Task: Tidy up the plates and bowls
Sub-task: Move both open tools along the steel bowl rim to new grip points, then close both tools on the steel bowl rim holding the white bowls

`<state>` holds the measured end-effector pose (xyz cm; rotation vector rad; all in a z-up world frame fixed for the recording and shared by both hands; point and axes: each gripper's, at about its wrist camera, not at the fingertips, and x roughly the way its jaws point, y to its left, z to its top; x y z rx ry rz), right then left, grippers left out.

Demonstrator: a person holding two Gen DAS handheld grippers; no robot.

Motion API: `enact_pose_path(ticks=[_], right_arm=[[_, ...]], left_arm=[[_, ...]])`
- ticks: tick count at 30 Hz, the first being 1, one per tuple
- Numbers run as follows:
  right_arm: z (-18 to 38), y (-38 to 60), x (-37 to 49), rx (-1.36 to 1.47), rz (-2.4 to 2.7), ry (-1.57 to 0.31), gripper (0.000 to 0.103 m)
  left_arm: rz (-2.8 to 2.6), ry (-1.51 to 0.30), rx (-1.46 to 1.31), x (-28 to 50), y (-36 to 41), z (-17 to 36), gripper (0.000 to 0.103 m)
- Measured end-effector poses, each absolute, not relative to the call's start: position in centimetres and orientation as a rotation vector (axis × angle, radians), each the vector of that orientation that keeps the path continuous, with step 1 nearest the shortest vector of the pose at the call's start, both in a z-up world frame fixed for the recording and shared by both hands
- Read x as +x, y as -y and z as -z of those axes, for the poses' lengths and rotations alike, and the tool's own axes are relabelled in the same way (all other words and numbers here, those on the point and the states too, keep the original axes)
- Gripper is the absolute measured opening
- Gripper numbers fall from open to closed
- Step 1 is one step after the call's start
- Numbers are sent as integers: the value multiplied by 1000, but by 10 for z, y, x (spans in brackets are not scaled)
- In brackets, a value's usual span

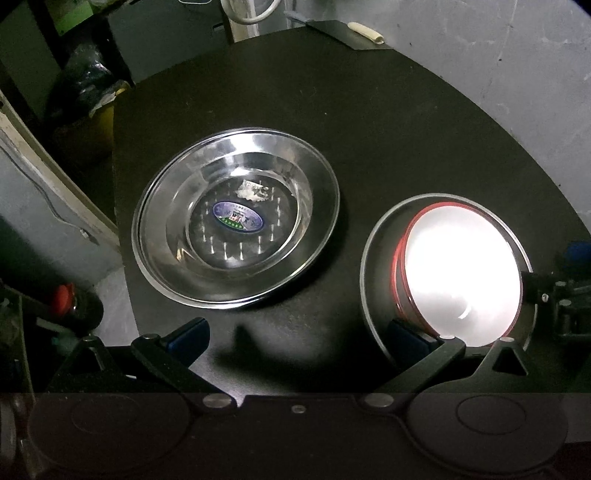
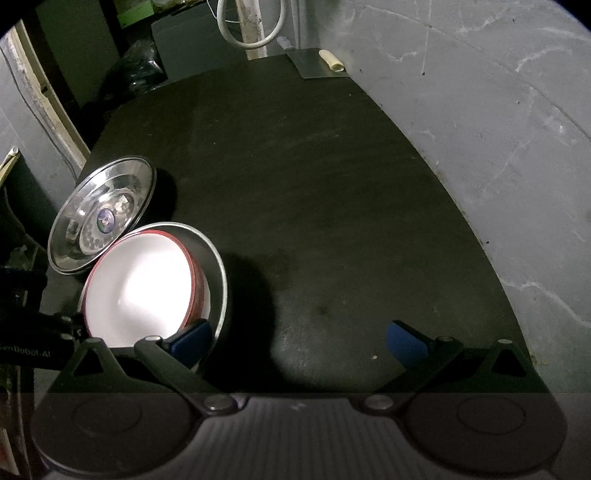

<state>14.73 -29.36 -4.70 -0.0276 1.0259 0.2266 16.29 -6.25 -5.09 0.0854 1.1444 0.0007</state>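
Red-rimmed bowl (image 1: 458, 277) nested in grey bowl (image 1: 373, 266), steel plate (image 1: 236, 218) apparently empty

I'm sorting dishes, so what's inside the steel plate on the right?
A stack of red-rimmed white bowls sits inside the right steel plate. They cover its base, so anything beneath them is hidden.

Ahead of the hand-held gripper, dark table (image 2: 314, 203) under dim, patchy light. Right: grey scuffed wall (image 2: 498, 110). Far end: white pipe (image 2: 255, 26), looped cable (image 2: 236, 37).
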Motion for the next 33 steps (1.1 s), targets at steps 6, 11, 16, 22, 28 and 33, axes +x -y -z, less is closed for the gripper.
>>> enact_pose_path(ticks=[6,11,16,22,28,33], right_arm=[[48,294,148,-26,-228,-1023,103],[50,293,148,-34,-228,-1015,103],[48,291,147,-62,-229,-1001,103],[45,288,145,-92,-238,-984,96],[42,290,143,-55,-301,-988,80],[38,288,141,-43,-342,-988,65]], left_arm=[[-4,-1148,67,165,60,53,102],[-4,-1152,56,165,59,54,102],[-3,-1155,49,165,59,54,101],[28,-1158,22,165,58,53,91],[68,-1157,-50,164,56,52,75],[94,-1151,-72,164,57,50,61]])
